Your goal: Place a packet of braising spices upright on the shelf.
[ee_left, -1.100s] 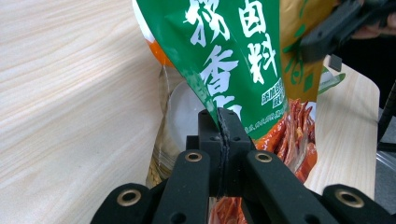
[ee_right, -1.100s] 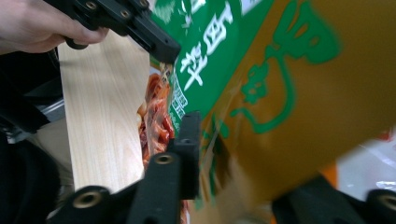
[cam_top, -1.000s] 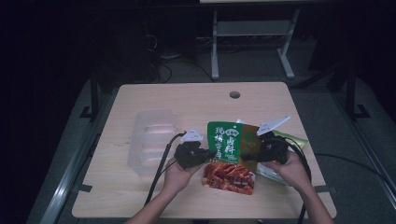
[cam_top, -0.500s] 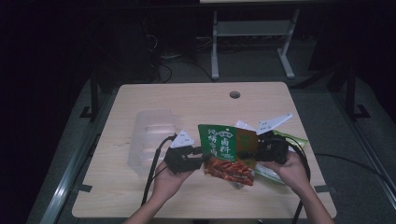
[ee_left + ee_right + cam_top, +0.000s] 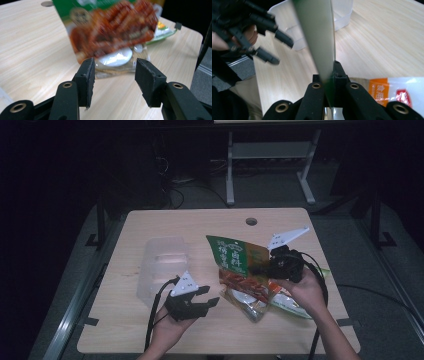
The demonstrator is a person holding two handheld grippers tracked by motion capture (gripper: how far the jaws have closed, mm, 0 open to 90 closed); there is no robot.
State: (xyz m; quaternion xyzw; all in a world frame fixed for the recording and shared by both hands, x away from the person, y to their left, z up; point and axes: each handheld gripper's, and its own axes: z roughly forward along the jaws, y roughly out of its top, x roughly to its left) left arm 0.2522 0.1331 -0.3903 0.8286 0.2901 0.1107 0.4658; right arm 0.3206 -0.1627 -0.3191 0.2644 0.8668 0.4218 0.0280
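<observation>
The flat green and red printed plastic food pouch (image 5: 239, 267) hangs near the right-hand edge of the pale wooden table (image 5: 150, 222), its top lifted and its bottom sagging onto other packets. The right gripper (image 5: 260, 268) has its jaws pressed shut on the pouch's upper right edge; in the right gripper view the green film (image 5: 319, 37) runs edge-on straight out from between the closed pads. The left gripper (image 5: 209, 296) sits toward the near edge of the table, left of the pouch, with its jaws just having been opening, now about halfway apart and holding nothing; in the left gripper view the pouch's lower edge (image 5: 112, 32) lies beyond the fingertips, not between them.

The pouch looks light and limp: it bends under its own weight, so a single pinch lets it swing and fold. The film is probably glossy and a little slippery, though blur in the left gripper view makes the surface hard to judge. A flat sealed margin seems the best place to hold, since it is thin enough for the pads and stiffer than the filled middle. A second pinch on the opposite edge would likely keep it taut.

A clear plastic tray (image 5: 162, 265) rests on the table's left half, well apart from the pouch. Beneath the pouch lie a clear-windowed packet (image 5: 247, 302) and a green-edged packet (image 5: 292, 304).
</observation>
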